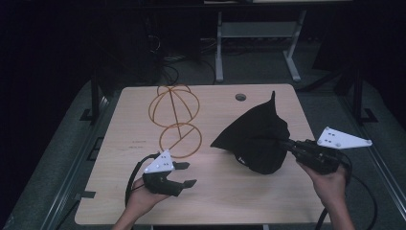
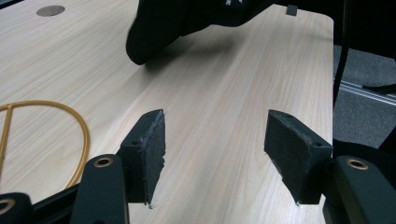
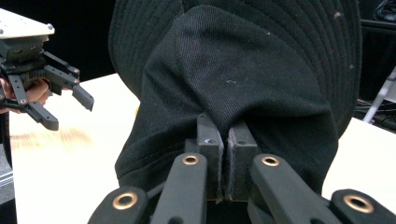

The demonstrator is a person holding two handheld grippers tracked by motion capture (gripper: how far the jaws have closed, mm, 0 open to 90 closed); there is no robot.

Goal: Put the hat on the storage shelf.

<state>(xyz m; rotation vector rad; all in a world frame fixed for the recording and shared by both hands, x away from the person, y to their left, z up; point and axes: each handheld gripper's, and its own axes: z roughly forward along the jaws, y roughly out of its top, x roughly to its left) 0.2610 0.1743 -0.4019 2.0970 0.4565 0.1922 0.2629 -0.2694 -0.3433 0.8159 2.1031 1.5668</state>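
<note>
High view overhead; gripper views close (table (image 1: 215,191) shared).

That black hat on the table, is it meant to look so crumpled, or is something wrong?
The black hat is bunched and lifted on one side because the right gripper is pinching its cloth. The orange wire stand beside it is bare. The left gripper is open, holding nothing. Nothing looks damaged or spilled.

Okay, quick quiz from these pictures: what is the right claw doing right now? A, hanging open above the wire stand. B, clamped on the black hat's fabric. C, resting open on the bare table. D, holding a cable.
B: in the right gripper view the right claw has its jaws pressed together with the black hat pinched between them, the hat lifted off the table.
</note>
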